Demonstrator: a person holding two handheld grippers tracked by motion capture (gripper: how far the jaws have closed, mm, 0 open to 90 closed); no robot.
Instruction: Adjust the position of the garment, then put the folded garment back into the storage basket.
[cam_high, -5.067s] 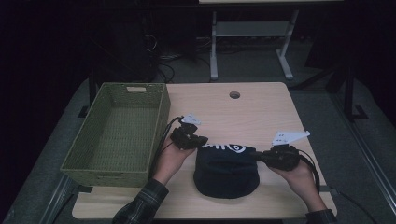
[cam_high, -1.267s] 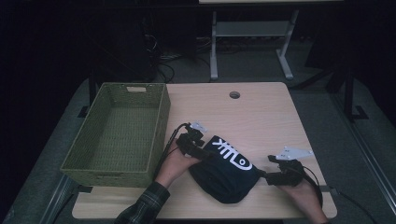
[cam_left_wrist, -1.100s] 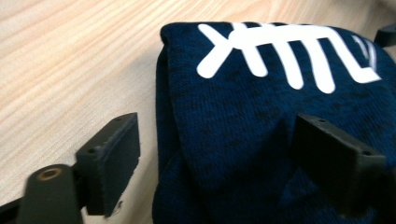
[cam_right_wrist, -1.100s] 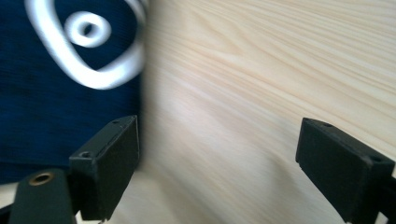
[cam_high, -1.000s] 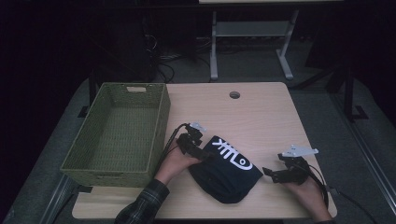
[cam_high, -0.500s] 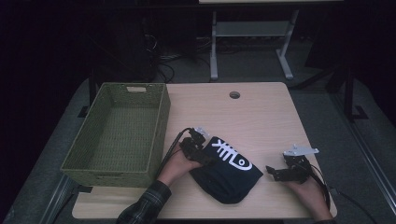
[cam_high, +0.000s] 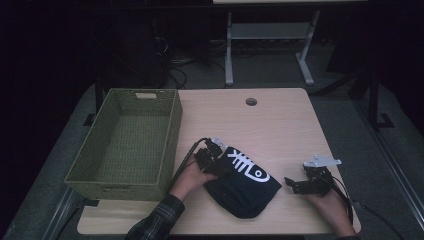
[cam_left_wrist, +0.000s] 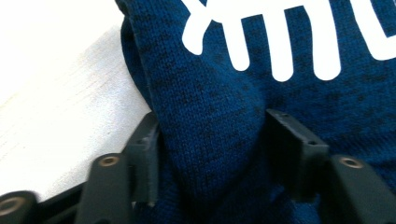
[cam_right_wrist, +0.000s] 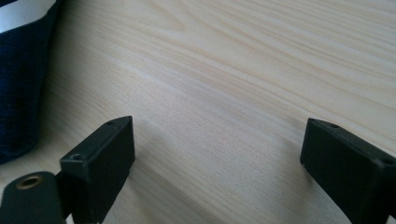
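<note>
High view – garment: a folded dark blue knit garment with a white fish-bone print lies on the near part of the wooden table, just right of the green woven basket.
High view – left gripper: the left gripper sits at the garment's far-left edge, on the fabric.
High view – right gripper: the right gripper rests near the garment's right side, apart from it.

Left gripper view – jaws: they have just been closing – a thick fold of the blue knit bulges between them and both pads press into it.
Left gripper view – table: pale wood shows to the left of the fold.

Right gripper view – jaws: spread wide over bare wood, nothing between them.
Right gripper view – garment: its dark edge lies at the left, clear of the jaws.

Progress – done: the garment looks folded into a compact bundle and gripped on one side.
Progress – left: the basket is bare inside, so, as I judge it, lifting the bundle across and setting it in the basket remains – the right gripper has no hold on it yet.
</note>
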